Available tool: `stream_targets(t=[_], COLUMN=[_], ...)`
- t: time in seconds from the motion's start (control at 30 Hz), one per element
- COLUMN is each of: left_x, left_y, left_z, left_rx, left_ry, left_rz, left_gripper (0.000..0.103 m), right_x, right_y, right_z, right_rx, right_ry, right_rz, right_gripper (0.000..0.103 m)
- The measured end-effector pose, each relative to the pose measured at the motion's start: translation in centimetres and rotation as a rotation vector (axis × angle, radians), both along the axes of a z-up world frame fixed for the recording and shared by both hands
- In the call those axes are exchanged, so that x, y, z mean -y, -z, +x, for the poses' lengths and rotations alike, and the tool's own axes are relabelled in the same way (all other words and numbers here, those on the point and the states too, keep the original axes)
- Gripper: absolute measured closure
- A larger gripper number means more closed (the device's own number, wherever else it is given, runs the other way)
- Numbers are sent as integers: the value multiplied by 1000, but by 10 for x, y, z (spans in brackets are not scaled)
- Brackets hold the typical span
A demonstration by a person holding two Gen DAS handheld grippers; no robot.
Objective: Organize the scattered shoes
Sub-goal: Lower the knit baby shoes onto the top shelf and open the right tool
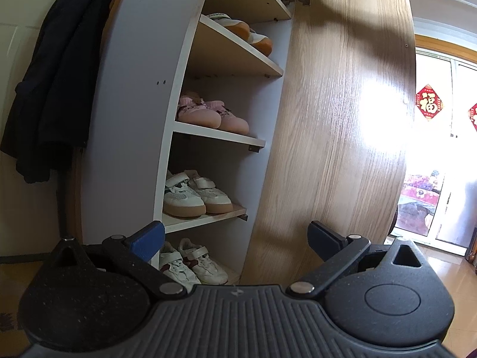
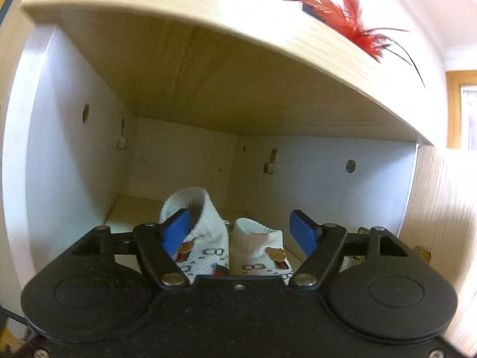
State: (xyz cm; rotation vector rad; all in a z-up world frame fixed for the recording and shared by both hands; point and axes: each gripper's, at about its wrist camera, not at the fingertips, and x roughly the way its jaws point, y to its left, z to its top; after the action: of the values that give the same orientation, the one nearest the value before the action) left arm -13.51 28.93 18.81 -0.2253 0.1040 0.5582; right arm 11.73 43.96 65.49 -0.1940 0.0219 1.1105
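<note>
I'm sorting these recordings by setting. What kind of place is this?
Likely a home entryway: an open shoe cabinet with pairs on its shelves, like the pink shoes, a dark coat hanging beside it, and a red paper decoration on a glass door.

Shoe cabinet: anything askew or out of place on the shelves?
Nothing stands out. The orange-soled pair, pink pair, white pair and bottom pair each sit side by side; the bear-print sock shoes stand upright together.
</note>
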Motion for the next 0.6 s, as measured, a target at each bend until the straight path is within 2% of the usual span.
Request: stream_targets(t=[0.13,0.3,0.53,0.6], left_x=[-1,-3,0,1], left_y=[0,-1,-1,-1], left_z=[-2,-4,-3,-3], left_rx=[4,9,6,2], left_ry=[-1,-1,3,2], left_rz=[-5,-11,-6,-3], left_gripper=[0,0,0,0], right_x=[-1,18,42,48], right_y=[6,9,14,16], right_z=[-3,-6,-9,-12], right_rx=[49,41,24,16], right_ry=[79,46,25,-13], right_rz=[-1,64,88,83], right_gripper=[23,23,23,23])
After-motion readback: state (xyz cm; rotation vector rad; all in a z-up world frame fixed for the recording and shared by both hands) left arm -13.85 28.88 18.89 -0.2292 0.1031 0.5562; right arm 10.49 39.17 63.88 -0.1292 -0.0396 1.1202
